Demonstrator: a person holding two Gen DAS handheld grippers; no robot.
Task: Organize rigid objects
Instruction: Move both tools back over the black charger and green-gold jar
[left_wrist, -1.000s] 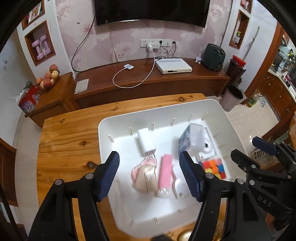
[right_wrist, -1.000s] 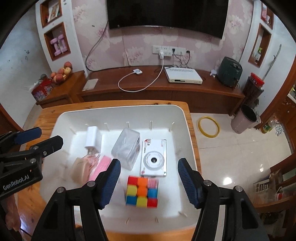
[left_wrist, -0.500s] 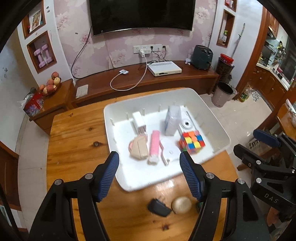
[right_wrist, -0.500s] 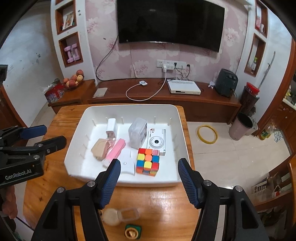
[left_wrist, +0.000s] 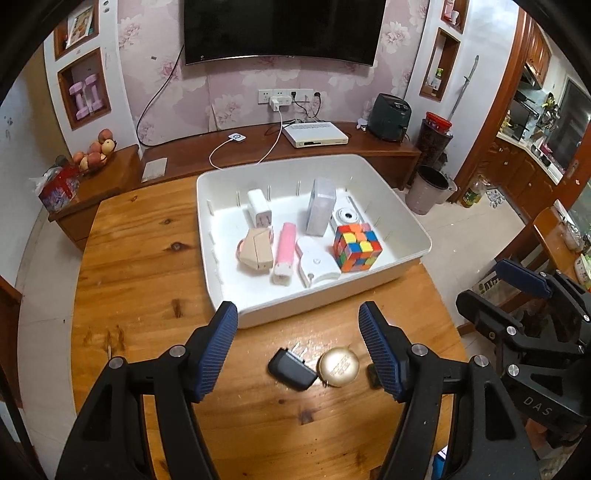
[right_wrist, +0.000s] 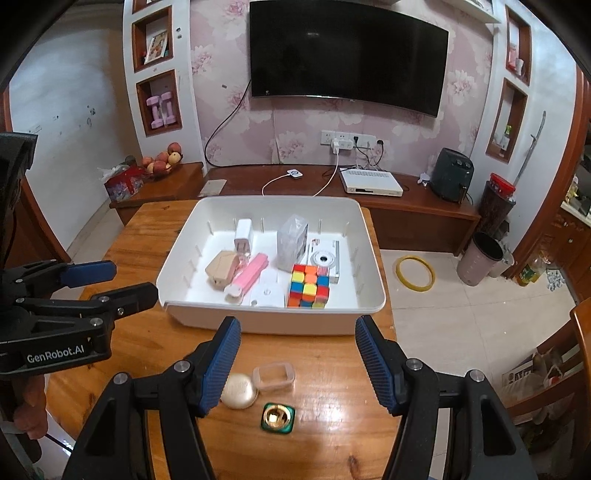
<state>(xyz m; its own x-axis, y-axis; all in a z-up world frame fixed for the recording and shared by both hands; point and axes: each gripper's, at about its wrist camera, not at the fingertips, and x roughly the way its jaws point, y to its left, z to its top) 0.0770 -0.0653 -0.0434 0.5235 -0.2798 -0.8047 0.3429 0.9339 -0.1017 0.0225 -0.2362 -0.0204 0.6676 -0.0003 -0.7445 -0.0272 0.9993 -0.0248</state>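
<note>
Left wrist view: the left gripper (left_wrist: 297, 345) stands spread and empty, ribbed blue pads low in frame, over a glossy black charger (left_wrist: 291, 368) and round gold case (left_wrist: 338, 367); the white plastic bin (left_wrist: 406, 225) sits centre.

Right wrist view: the right gripper (right_wrist: 297, 360) is spread, empty; a Rubik's cube (right_wrist: 308, 286) sits in the bin, centre frame.

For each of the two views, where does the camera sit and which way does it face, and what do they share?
Left wrist: rides the left gripper, angled down at the white bin; the right gripper shows at its right edge.
Right wrist: rides the right gripper, facing the same bin; the left gripper and fingers holding it show at left.
Shared: bin, Rubik's cube, gold round case, wooden table.
</note>
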